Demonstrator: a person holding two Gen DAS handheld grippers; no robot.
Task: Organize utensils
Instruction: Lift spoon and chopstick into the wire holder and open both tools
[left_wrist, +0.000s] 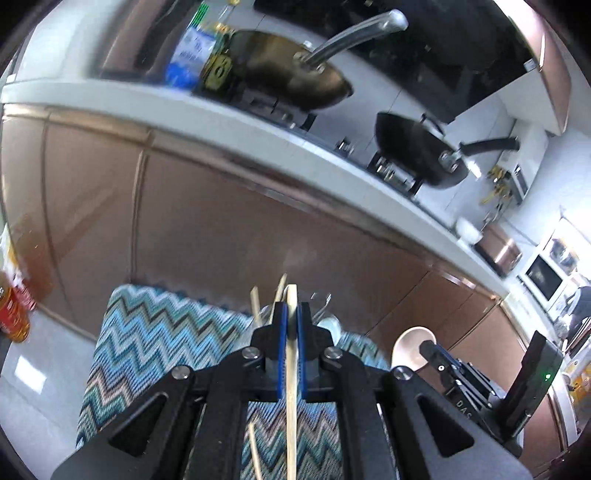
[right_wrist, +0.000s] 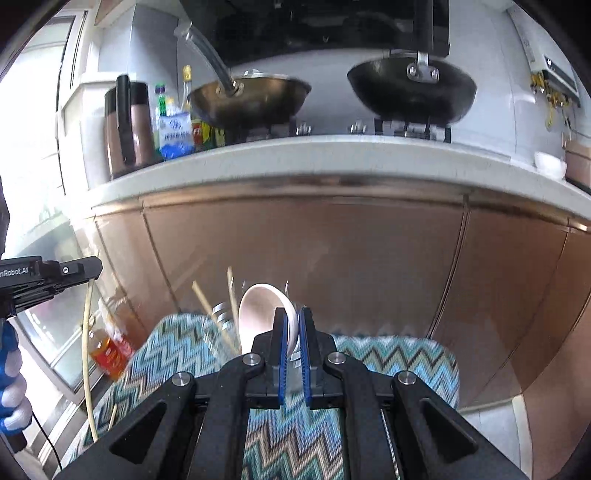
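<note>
My left gripper (left_wrist: 291, 319) is shut on a pale wooden chopstick (left_wrist: 291, 387), which runs lengthwise between the blue pads and sticks out past the tips. Just behind it, a clear glass holder (left_wrist: 264, 314) with more chopsticks stands on the zigzag mat (left_wrist: 155, 332). My right gripper (right_wrist: 291, 325) is shut on a white ceramic spoon (right_wrist: 262, 306), bowl upward. In the right wrist view the glass holder (right_wrist: 218, 325) with chopsticks (right_wrist: 205, 301) stands left of the spoon, and the left gripper (right_wrist: 92, 271) hangs at far left with its chopstick (right_wrist: 86, 350) dangling. Both grippers are raised above the mat.
A white counter (right_wrist: 332, 155) over brown cabinet doors (right_wrist: 332, 251) faces me. A steel wok (right_wrist: 251, 99) and a black wok (right_wrist: 410, 90) sit on the stove. Bottles and a brown jug (right_wrist: 125, 125) stand at the counter's left. An oil bottle (right_wrist: 107, 350) stands on the floor beside the mat.
</note>
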